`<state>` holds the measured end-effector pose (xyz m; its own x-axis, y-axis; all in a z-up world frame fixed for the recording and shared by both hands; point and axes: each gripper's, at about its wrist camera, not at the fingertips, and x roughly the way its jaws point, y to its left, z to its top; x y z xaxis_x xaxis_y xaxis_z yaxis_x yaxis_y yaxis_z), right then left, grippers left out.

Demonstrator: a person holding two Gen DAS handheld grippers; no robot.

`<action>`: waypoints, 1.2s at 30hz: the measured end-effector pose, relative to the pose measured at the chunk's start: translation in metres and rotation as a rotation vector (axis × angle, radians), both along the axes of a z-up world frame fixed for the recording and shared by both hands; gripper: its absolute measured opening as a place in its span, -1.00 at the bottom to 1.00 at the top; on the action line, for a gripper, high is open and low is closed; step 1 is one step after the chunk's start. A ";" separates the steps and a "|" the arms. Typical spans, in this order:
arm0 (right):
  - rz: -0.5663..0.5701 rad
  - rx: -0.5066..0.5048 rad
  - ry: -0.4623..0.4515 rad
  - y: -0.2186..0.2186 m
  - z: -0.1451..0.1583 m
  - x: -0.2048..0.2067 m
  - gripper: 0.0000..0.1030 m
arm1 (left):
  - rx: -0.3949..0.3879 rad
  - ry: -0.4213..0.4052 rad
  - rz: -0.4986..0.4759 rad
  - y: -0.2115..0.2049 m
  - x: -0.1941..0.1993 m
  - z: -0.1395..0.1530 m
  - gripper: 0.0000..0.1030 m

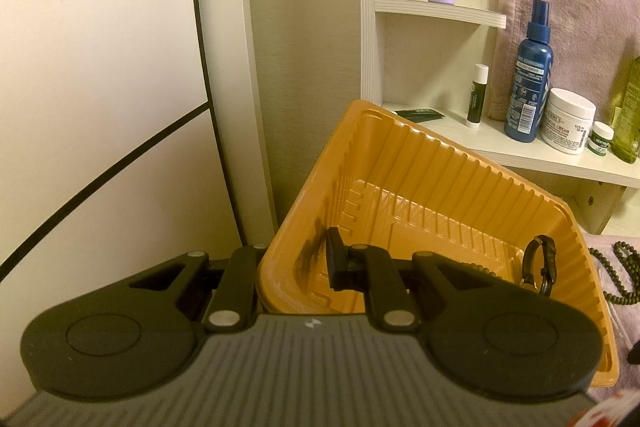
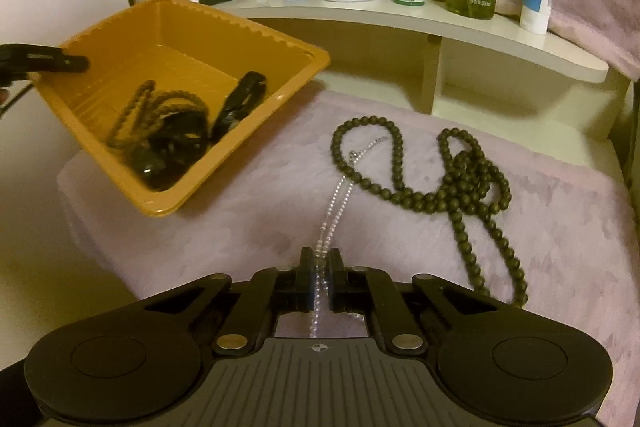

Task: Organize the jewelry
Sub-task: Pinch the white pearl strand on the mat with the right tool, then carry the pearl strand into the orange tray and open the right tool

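Left wrist view: the left gripper (image 1: 294, 267) clamps the wall of the tilted orange tray (image 1: 440, 163), one finger inside, one outside. A watch (image 1: 540, 269) lies in the tray at three o'clock.

Right wrist view: the right gripper (image 2: 320, 283) has its jaws nearly together around a pearl necklace (image 2: 334, 203) on the pink cloth (image 2: 240, 219). A dark bead necklace (image 2: 460, 179) lies at one o'clock; the tray (image 2: 248, 27) at ten o'clock holds brown beads (image 2: 160, 111).
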<state>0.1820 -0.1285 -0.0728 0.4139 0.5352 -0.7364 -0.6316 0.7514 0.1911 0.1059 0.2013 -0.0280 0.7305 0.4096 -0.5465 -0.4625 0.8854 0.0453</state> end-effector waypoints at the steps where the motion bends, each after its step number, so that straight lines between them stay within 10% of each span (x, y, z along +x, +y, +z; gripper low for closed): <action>1: -0.002 0.015 0.006 -0.003 0.002 -0.002 -0.89 | 0.001 0.000 0.000 0.000 0.000 0.000 -0.73; 36: -0.092 0.349 -0.123 -0.024 0.111 0.018 -0.88 | -0.003 -0.003 -0.005 0.001 -0.002 0.003 -0.73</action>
